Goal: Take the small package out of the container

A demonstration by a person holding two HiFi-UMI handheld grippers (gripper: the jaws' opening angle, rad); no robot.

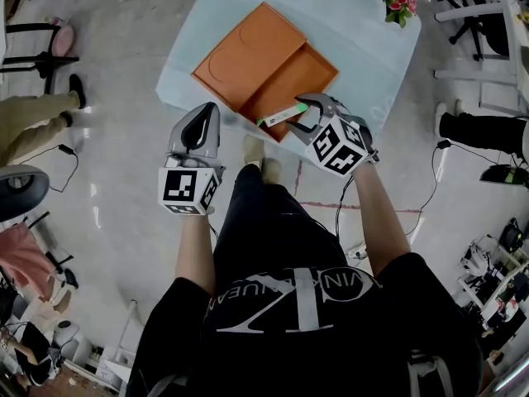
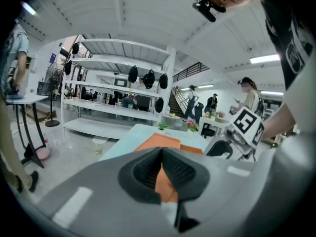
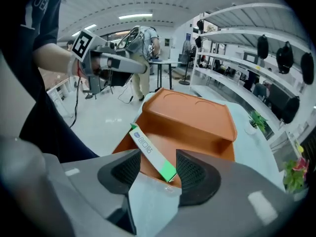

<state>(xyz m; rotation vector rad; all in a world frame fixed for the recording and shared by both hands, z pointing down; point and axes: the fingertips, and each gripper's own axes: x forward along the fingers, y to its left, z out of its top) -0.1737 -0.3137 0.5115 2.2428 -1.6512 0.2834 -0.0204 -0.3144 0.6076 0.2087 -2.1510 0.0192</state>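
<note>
The right hand-held gripper [image 3: 157,168] points down at the orange container [image 3: 190,115] on the pale worktop [image 1: 364,31]. Its jaws stand wide apart, with the package [image 3: 149,151] between them but touched by neither pad. The package – a slim white box with a green end – lies slanted in the container's lower half, green end at the near rim. The left hand-held gripper [image 2: 162,153] hovers short of the worktop – jaws together at the tips, empty.
</note>
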